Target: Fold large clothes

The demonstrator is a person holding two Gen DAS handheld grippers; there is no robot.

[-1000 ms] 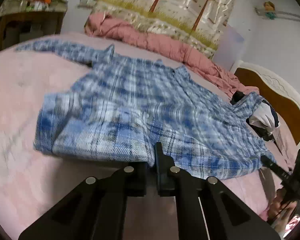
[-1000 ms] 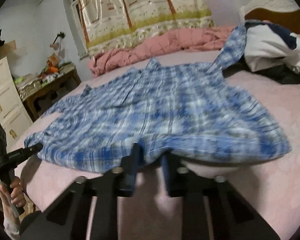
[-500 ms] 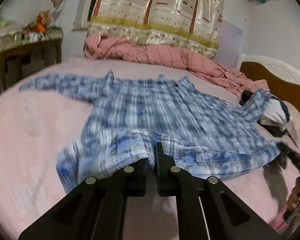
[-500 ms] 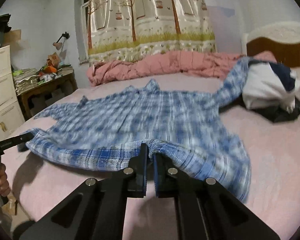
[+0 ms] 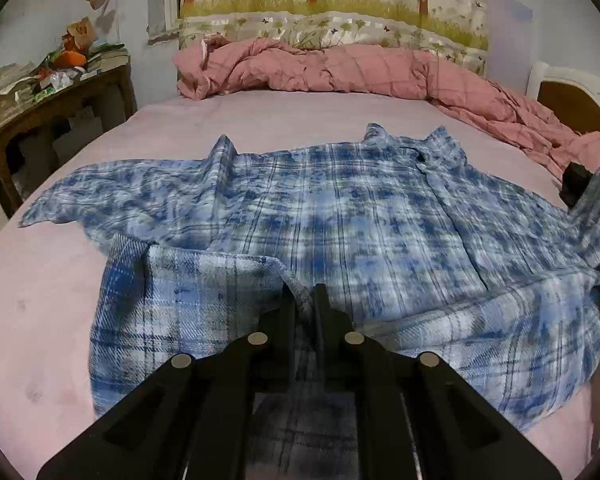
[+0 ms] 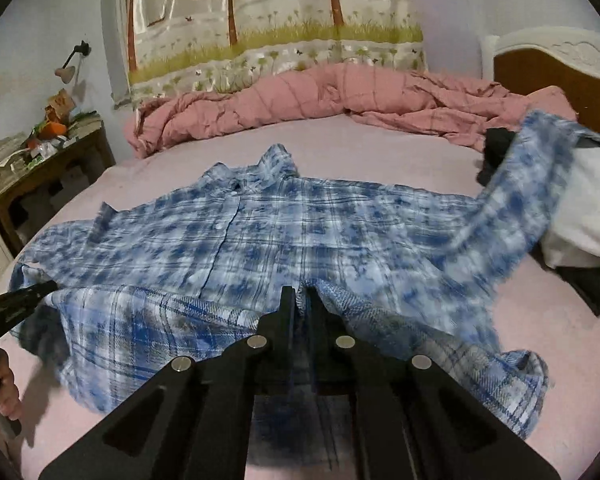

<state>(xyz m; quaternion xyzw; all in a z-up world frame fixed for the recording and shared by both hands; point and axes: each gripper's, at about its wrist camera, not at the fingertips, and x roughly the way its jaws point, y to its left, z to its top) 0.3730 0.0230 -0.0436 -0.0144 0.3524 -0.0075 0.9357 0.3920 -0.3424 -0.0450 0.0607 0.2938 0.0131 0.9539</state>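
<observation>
Both hand-held grippers, left (image 5: 304,294), right (image 6: 299,294), apparently pinching plaid shirt (image 5: 360,216) hem

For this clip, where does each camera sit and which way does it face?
Left wrist: on the left hand-held gripper, shut on the plaid shirt hem, facing the curtain; no hand shows.
Right wrist: on the right hand-held gripper, also shut on the hem, facing likewise; the left hand shows at its left edge.
Shared: shirt, pink duvet, curtain, cluttered side table.
</observation>
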